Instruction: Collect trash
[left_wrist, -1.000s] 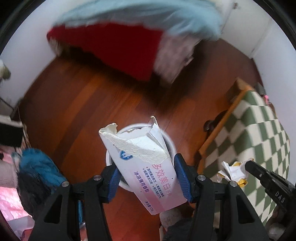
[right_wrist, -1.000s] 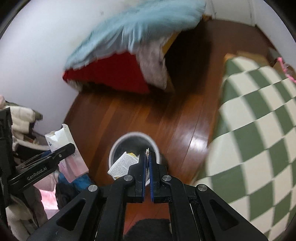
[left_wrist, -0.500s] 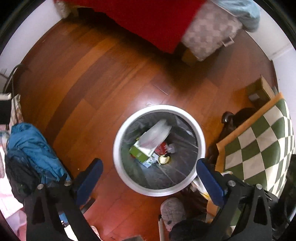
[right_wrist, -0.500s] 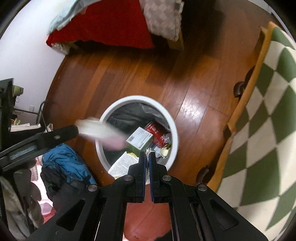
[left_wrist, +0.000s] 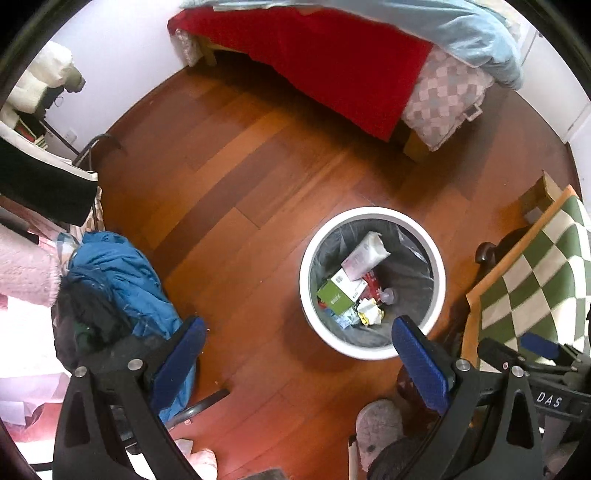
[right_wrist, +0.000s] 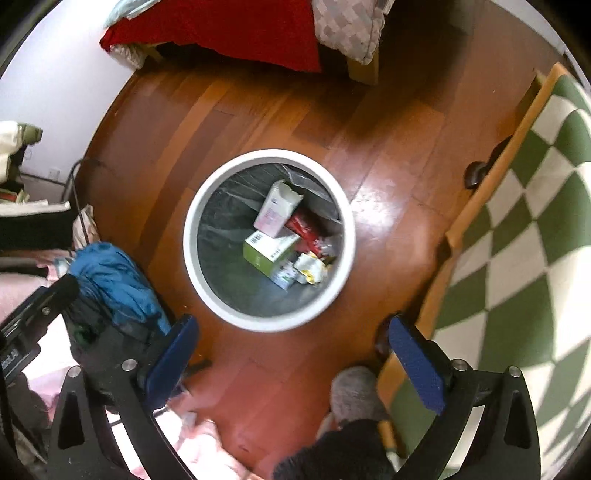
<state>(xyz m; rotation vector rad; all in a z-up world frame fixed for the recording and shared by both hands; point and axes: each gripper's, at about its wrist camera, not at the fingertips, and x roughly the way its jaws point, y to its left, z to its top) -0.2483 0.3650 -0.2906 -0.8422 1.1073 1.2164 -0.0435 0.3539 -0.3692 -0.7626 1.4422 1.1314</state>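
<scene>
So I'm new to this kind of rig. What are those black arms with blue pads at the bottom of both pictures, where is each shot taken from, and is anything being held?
There is no robot here. A person holds a two-finger gripper in each hand, and each gripper carries a wide-angle camera looking along its fingers. One picture comes from the left gripper, the other from the right gripper. Both point down at a wooden floor with a white trash bin. In the bin lie a torn white and pink box, a green and white box, a red wrapper and crumpled paper. The left jaws stand wide open and the right jaws are opening; neither holds anything.
</scene>
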